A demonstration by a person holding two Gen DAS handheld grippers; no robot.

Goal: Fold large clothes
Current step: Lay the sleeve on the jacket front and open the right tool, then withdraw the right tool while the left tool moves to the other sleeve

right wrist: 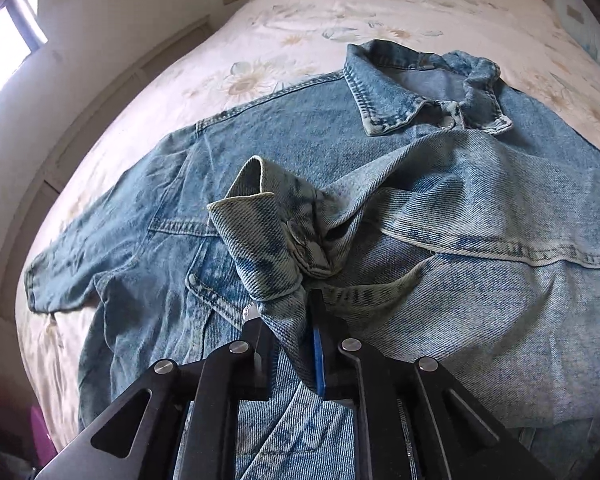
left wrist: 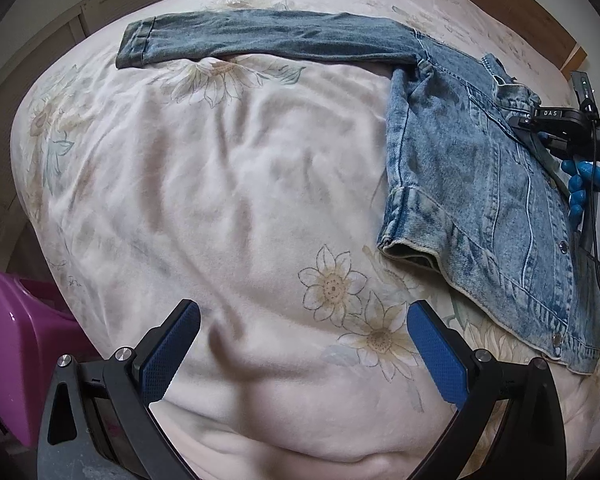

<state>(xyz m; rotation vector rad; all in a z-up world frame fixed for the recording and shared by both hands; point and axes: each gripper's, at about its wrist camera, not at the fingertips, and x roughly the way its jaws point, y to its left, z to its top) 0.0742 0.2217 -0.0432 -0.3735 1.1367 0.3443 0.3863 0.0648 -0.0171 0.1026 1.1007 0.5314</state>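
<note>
Blue-padded fingers (left wrist: 180, 344) of the left gripper (left wrist: 300, 356) frame the nearest stretch of the bed (left wrist: 228, 184), spread wide apart over bare floral cover with nothing between them. At the bed's left edge a pink plastic stool (left wrist: 16, 344) shows beside the mattress. Moving rightward, one sleeve (left wrist: 260, 38) of the denim jacket (left wrist: 472, 184) runs straight out toward the bed's left side, its long axis lying across the bed near the head end, cuff outermost. The jacket's body lies toward the right side of the bed, collar (right wrist: 424, 84) toward the head end, hem toward the foot.

Over that body, the right gripper (right wrist: 286, 320) is clamped on the cuff end of the other sleeve (right wrist: 268, 240) — the cloth bunches up out of its closed jaws, and the sleeve is drawn in across the chest panel. In the left wrist view that tool sits at the jacket's far right side, held by a blue-gloved hand (left wrist: 592, 192).

By my judgement the coming move turns on the outstretched sleeve: it lies ahead and slightly left of the empty left gripper, well apart from it, and the left hand is clearly the nearer one to take its cuff — the right one being occupied.
</note>
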